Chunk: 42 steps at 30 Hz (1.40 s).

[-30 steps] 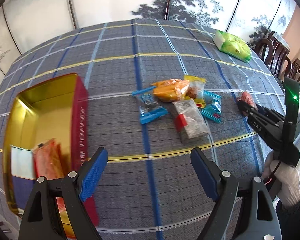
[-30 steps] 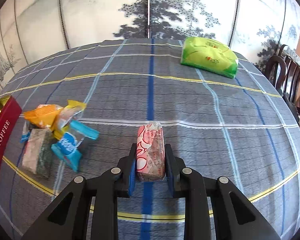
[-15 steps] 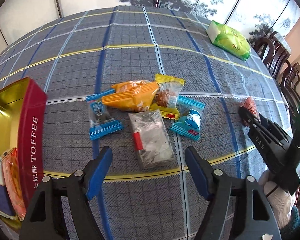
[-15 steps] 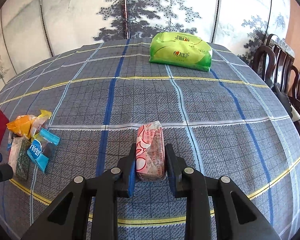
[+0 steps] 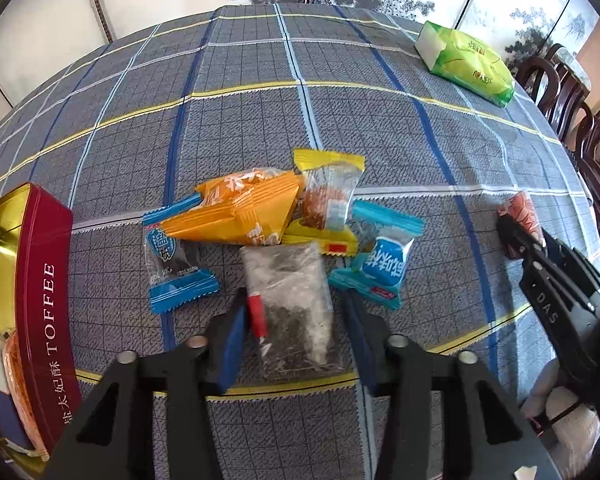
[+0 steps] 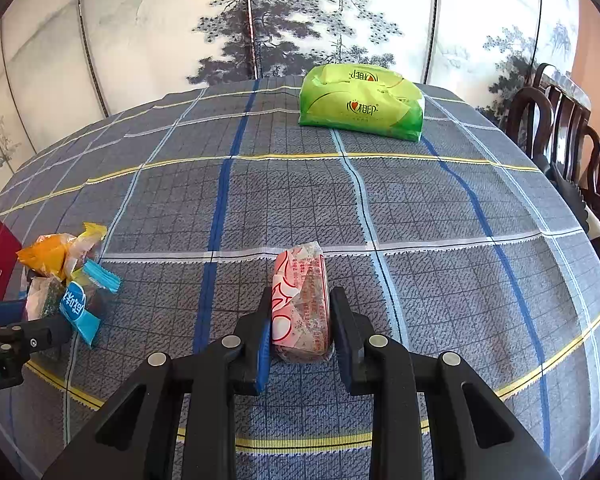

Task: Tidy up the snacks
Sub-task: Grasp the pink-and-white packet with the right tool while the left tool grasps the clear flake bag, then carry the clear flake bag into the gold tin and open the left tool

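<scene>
My left gripper (image 5: 296, 332) is open, its fingers on either side of a clear packet with dark contents and a red tab (image 5: 290, 304). Around it lie an orange packet (image 5: 240, 212), a yellow-edged packet (image 5: 328, 200) and two blue packets (image 5: 172, 260) (image 5: 380, 260). A red and gold TOFFEE tin (image 5: 46, 308) stands open at the left with snacks inside. My right gripper (image 6: 300, 320) is shut on a pink and white packet (image 6: 300, 300); it also shows in the left wrist view (image 5: 518, 216).
A green tissue pack (image 6: 360, 102) lies at the far side of the blue plaid tablecloth (image 6: 420, 220). Dark wooden chairs (image 6: 568, 136) stand along the right edge. A painted folding screen stands behind the table.
My left gripper has moved right and forward from the tin to the snack pile and now straddles the clear packet, jaws narrower. The right gripper has swung right, still holding its packet.
</scene>
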Motion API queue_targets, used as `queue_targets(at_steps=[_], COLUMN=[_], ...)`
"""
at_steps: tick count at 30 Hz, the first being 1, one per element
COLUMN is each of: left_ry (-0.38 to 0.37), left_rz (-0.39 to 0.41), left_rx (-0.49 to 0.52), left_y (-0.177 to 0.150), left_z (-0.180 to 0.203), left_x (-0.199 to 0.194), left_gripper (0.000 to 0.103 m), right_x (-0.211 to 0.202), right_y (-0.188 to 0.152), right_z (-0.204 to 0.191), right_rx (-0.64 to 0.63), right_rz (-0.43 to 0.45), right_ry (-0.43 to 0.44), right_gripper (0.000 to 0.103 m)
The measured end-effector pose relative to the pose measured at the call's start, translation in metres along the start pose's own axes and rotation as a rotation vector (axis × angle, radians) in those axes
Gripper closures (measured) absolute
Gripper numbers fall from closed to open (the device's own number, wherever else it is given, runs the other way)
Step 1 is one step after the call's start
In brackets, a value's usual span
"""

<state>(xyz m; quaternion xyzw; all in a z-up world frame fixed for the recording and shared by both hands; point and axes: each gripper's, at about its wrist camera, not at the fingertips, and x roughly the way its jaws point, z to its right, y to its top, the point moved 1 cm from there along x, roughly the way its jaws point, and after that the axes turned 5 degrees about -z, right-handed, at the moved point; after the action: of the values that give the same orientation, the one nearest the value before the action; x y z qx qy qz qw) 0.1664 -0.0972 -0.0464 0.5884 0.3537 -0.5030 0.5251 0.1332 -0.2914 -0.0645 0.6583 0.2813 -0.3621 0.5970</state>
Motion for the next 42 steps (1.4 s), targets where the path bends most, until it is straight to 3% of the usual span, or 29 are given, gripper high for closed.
queue_targets(at_steps=[16,28,42], left_ry=[-0.029,-0.016,0.014], left_rz=[-0.012,-0.010,0.060], left_rx=[0.114,0.112,0.075], left_y=[-0.043,-0.059,-0.058], left_z=[-0.009,-0.019,-0.048], left_x=[-0.015,-0.028,-0.060], left_gripper=[0.071,0.071,0.071], right_x=[0.001,0.001,0.001], right_y=[0.000,0.000,0.000], right_z=[-0.002,-0.002,-0.002], right_rx=[-0.004,-0.004,-0.006], right_rz=[0.000,0.000,0.000], right_ry=[-0.007,-0.010,-0.014], right_gripper=[0.074,0.074,0.074])
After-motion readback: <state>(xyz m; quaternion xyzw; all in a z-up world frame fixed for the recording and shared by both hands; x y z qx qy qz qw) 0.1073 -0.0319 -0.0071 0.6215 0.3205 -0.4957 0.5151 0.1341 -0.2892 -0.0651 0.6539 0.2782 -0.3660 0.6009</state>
